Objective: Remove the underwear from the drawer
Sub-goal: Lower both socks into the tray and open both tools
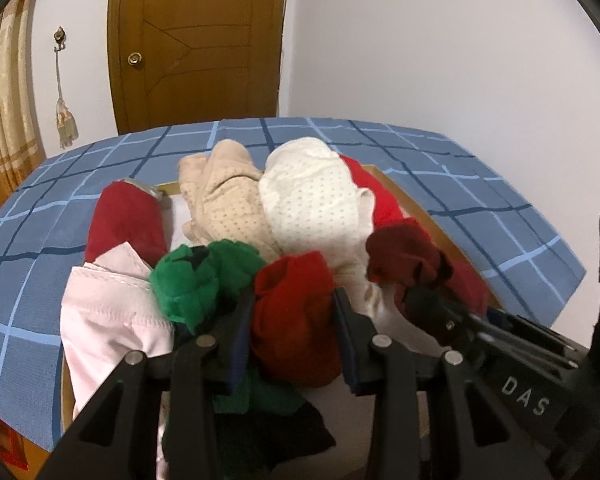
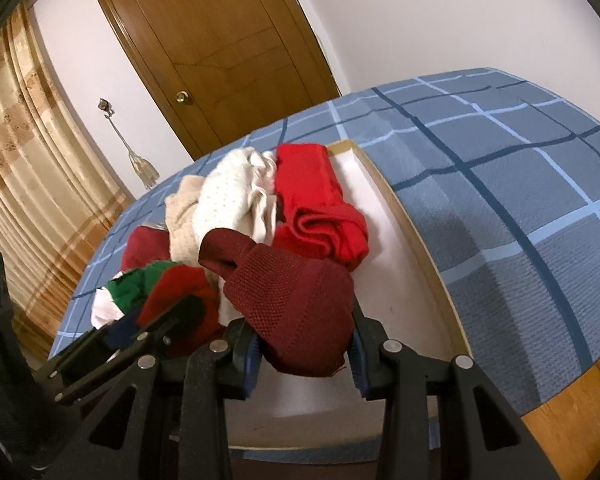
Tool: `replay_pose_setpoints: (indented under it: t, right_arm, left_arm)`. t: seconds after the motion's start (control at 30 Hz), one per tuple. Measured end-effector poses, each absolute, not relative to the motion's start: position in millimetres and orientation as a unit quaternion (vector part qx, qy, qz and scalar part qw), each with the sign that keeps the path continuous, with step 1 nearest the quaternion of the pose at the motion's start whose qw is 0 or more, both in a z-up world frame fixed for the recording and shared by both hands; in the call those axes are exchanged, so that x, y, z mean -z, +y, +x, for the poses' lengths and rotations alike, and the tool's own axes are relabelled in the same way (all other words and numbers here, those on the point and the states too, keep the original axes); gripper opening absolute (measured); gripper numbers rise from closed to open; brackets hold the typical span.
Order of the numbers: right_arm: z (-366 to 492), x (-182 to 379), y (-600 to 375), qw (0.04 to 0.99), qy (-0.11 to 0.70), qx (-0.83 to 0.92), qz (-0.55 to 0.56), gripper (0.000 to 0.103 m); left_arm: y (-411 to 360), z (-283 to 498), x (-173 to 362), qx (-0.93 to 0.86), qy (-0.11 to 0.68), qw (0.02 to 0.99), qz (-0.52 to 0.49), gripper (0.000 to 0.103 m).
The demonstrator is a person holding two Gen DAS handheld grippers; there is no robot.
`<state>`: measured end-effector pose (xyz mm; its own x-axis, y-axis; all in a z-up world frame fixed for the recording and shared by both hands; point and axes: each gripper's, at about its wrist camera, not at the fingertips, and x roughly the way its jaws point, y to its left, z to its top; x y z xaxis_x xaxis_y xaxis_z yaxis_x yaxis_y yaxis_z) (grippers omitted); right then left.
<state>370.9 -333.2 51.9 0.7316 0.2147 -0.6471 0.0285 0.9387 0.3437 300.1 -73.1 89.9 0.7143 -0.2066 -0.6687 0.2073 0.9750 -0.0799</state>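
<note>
Both grippers loaded: left gripper (image 1: 294, 320) clamped on red underwear (image 1: 296, 316), right gripper (image 2: 306, 344) clamped on maroon underwear (image 2: 296, 304), both pieces above the drawer (image 2: 384, 200); remaining pile (image 1: 260, 208) at 12 o'clock not yet removed.

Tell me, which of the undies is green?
The green bundle, just left of the red piece that the left gripper pinches. All the others are red, maroon, cream, white or pink.
</note>
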Motion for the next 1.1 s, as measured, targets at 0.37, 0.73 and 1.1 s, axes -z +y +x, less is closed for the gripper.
replay_pose_setpoints:
  t: [0.37,0.73,1.1]
  right_arm:
    - [375.6,-43.4,-320.6,0.921,0.373,-0.034,0.105,0.040]
    - [379.2,-40.0,-320.4,0.919,0.379,-0.065,0.085,0.041]
    - [372.3,-39.9,-314.1,0.917,0.393,-0.053,0.036,0.043]
  left_arm:
    - [-76.0,302.3,-77.2,0.093,0.344,0.934,0.026,0.035]
    - [-80.4,297.1,-77.6,0.091,0.340,0.935,0.047,0.036]
    - [-74.9,295.5,-80.2,0.100,0.351,0.930,0.035,0.044]
